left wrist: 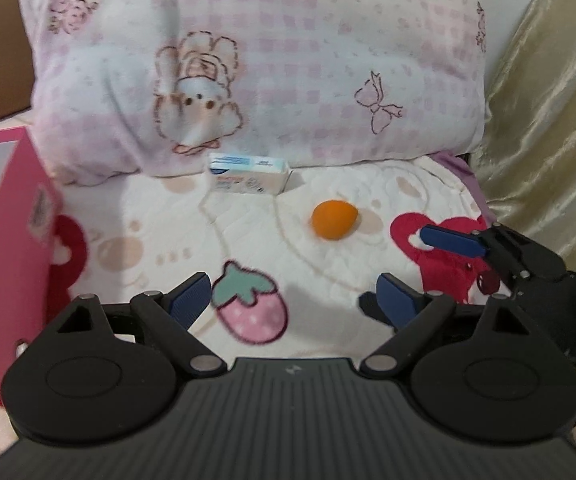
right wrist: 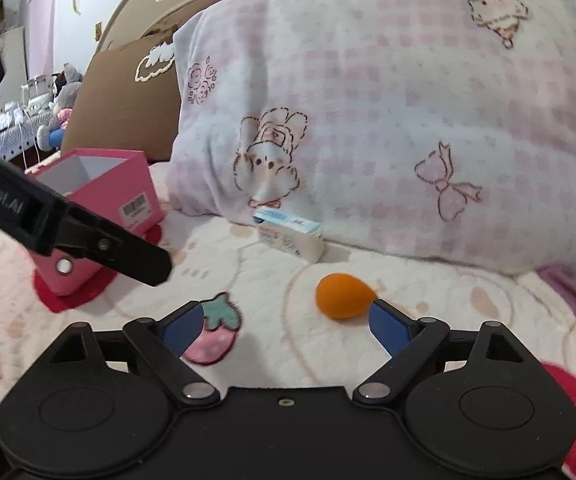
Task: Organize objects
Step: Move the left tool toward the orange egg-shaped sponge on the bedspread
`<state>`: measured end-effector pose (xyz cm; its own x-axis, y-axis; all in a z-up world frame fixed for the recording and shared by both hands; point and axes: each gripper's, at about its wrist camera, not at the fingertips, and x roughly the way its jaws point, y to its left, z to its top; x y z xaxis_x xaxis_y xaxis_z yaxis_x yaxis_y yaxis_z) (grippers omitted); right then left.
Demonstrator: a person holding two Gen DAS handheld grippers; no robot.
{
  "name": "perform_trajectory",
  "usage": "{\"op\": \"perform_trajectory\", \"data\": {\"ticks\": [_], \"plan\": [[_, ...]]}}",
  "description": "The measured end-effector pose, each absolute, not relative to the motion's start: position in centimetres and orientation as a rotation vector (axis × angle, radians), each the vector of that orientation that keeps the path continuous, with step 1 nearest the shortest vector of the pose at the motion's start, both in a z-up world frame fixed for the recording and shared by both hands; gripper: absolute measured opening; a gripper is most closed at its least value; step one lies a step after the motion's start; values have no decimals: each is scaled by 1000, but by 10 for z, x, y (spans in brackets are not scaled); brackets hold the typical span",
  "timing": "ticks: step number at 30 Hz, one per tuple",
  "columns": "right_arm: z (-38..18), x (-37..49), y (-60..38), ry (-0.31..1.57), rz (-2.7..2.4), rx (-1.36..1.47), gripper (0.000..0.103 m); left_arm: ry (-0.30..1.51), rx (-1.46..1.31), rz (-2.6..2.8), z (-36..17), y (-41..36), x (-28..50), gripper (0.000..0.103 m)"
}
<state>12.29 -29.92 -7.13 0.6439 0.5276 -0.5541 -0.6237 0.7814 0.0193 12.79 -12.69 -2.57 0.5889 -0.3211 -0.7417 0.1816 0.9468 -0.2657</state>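
Note:
An orange egg-shaped sponge (left wrist: 334, 219) (right wrist: 342, 295) lies on the patterned blanket. A small white and blue carton (left wrist: 248, 174) (right wrist: 288, 236) rests against the pillow behind it. My left gripper (left wrist: 292, 300) is open and empty, short of the sponge, over a strawberry print. My right gripper (right wrist: 286, 328) is also open with nothing between its fingers; its right fingertip (right wrist: 386, 320) sits just beside the sponge. In the left wrist view one blue finger (left wrist: 452, 240) of the right gripper shows to the sponge's right. An open pink box (left wrist: 12, 240) (right wrist: 100, 196) stands at the left.
A large pink checked pillow (left wrist: 288, 60) (right wrist: 388, 112) fills the back. A brown cushion (right wrist: 128, 100) leans behind the pink box. Gold curtain fabric (left wrist: 548, 100) hangs at the right. The left gripper's black arm (right wrist: 88, 236) crosses in front of the pink box.

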Motion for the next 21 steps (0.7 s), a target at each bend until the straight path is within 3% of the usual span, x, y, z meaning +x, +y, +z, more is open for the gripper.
{"op": "perform_trajectory", "data": {"ticks": [11, 19, 21], "plan": [[-111, 155, -281, 565, 634, -245, 91, 897, -190, -329, -70, -150, 174, 85], [-126, 188, -284, 634, 591, -203, 91, 878, -277, -361, -95, -163, 212, 68], [-127, 191, -285, 639, 591, -198, 90, 875, -285, -356, -100, -165, 218, 59]]}}
